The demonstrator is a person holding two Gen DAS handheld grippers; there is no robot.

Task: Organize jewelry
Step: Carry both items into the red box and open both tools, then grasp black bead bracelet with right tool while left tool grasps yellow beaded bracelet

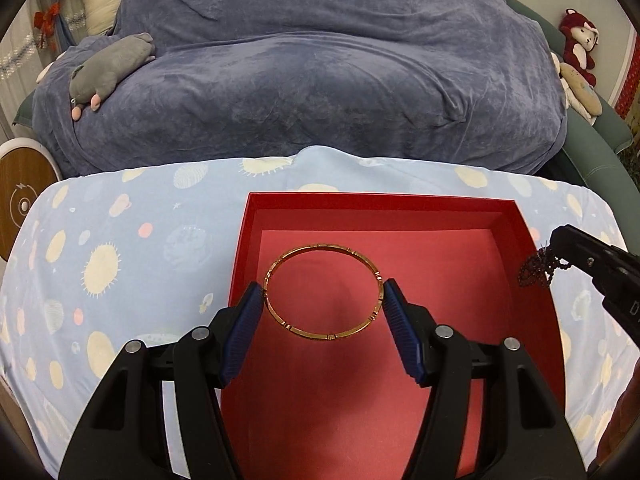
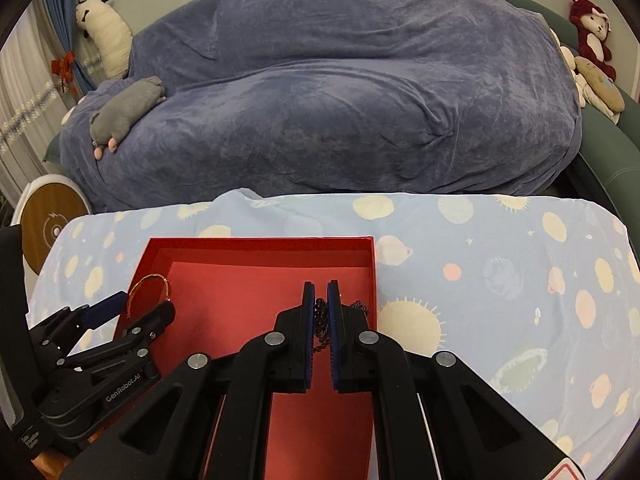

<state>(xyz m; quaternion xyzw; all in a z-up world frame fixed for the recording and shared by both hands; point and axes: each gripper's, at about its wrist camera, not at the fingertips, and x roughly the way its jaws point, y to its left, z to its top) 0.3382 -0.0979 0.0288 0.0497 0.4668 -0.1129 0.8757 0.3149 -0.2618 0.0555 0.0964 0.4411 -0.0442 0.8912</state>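
Risk is hanging over the red box (image 1: 532,264): the left tool (image 1: 323,300) is pinching the gold bangle (image 1: 322,291) by its edges, and the right tool (image 2: 320,300) is clamping a dark bead chain (image 2: 320,320) that may snag the wall.

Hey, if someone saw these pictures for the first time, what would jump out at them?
The open red box on the space-print sheet stands out first. Over it, the left tongs grip a gold bangle by its sides, and the right tongs pinch a dark bead chain near the box's right wall. Behind lies a big blue blanket.
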